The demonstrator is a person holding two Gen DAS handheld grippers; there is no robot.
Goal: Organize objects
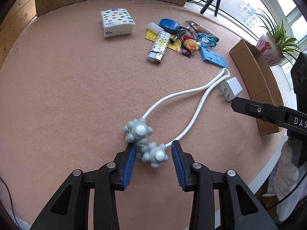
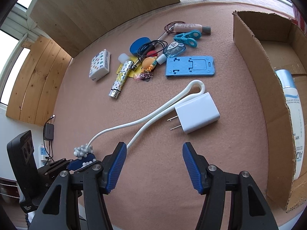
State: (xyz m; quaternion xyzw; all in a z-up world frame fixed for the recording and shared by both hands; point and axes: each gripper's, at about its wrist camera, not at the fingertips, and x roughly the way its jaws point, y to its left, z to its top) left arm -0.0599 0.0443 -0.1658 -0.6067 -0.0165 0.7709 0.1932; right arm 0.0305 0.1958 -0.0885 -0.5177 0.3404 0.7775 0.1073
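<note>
Bumpy massager between open tongs

The left gripper (image 1: 154, 152) is spread wide around one bumpy ball of the white massager (image 1: 153, 153) on the table (image 1: 67, 95). The right gripper (image 2: 154, 153) is held open near the white plug (image 2: 197, 113).

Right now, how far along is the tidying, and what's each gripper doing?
Early. Done: only a white bottle lies in the cardboard box. In hand: nothing gripped; the open left gripper straddles the massager ball; the open right gripper faces the charger plug. Left: tissue pack, lighter, blue stand and the small-item pile.
</note>
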